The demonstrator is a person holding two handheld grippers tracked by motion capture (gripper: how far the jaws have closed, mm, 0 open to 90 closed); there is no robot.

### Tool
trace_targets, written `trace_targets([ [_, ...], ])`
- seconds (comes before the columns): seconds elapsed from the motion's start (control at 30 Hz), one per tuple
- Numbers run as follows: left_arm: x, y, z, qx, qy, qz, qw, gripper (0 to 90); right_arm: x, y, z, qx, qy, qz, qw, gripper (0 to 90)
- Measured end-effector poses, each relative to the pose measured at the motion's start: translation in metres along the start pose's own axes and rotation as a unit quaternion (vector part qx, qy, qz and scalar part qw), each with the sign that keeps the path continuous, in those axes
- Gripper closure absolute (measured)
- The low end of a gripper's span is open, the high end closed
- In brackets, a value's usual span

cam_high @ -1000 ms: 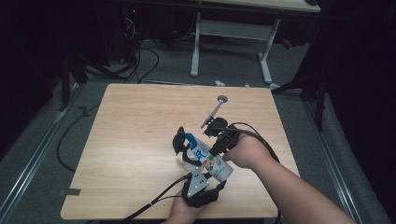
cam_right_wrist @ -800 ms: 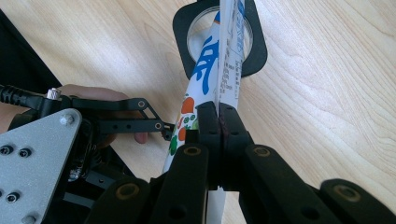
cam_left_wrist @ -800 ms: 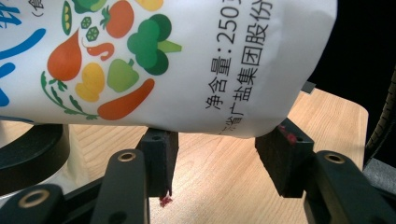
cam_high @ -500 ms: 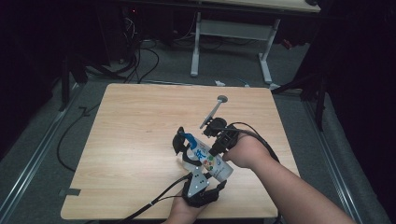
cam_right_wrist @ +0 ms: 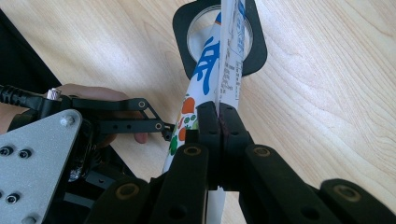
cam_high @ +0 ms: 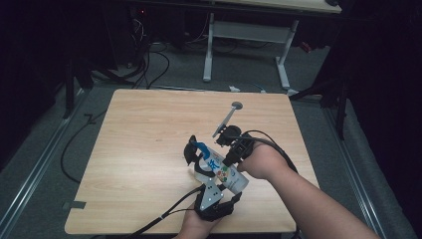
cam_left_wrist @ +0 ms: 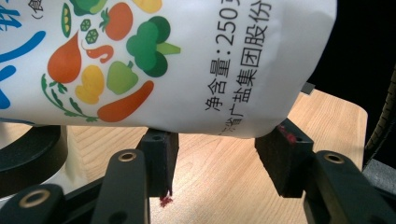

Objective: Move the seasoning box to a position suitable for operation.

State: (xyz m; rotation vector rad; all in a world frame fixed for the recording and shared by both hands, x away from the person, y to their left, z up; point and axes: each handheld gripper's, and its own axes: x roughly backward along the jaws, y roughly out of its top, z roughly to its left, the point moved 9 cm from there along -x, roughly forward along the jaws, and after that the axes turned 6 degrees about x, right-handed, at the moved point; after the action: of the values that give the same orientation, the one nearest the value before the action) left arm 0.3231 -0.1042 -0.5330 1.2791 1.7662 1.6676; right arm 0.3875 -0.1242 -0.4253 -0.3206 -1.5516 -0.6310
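A white bag [cam_high: 221,172] printed with vegetables and blue characters is held slanting over the table. My right gripper [cam_right_wrist: 218,116] is shut on the bag's [cam_right_wrist: 205,70] flat seam edge. The bag's far end points into a black square-rimmed container [cam_right_wrist: 187,28] with a round clear opening, seen as a dark shape [cam_high: 191,151] in the high view. My left gripper [cam_left_wrist: 212,158] stands open just under the bag's [cam_left_wrist: 163,56] lower edge, which rests at its pads [cam_left_wrist: 161,154]. From the high view, the left gripper [cam_high: 204,169] comes up from the front edge and the right gripper [cam_high: 222,158] from the right.
A long grey tool with a round head [cam_high: 228,118] lies on the wooden table [cam_high: 144,129] behind the grippers. Cables trail from both grippers off the front edge. A desk frame [cam_high: 246,35] and floor cables stand beyond the table.
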Motion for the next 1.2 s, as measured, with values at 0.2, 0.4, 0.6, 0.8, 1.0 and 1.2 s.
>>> trace_targets([
  [0.2,-0.0004,0.0011,-0.0002,0.000,0.000,-0.001,1.0000,50.4,0.0006,0.0002,-0.0002,-0.002,-0.001,-0.001,1.0000,89.8],
  [0.4,-0.0009,0.0024,-0.0004,0.000,0.001,-0.002,1.0000,50.5,0.0014,0.0006,-0.0007,-0.001,-0.002,0.001,1.0000,89.8],
  [0.6,-0.0013,0.0054,-0.0009,0.001,0.001,-0.004,1.0000,50.9,0.0033,0.0024,-0.0001,-0.002,-0.001,-0.002,1.0000,89.8],
  [0.8,-0.0013,0.0077,-0.0013,0.001,0.001,-0.007,1.0000,51.1,0.0051,0.0034,0.0003,-0.003,-0.004,-0.005,1.0000,89.8],
  [1.0,-0.0009,0.0077,-0.0008,0.000,0.003,-0.008,1.0000,51.2,0.0053,0.0040,0.0004,-0.001,-0.004,-0.004,1.0000,89.8],
  [1.2,-0.0009,0.0079,-0.0007,0.001,0.003,-0.009,1.0000,51.3,0.0054,0.0040,0.0002,0.000,-0.005,-0.005,1.0000,89.8],
])
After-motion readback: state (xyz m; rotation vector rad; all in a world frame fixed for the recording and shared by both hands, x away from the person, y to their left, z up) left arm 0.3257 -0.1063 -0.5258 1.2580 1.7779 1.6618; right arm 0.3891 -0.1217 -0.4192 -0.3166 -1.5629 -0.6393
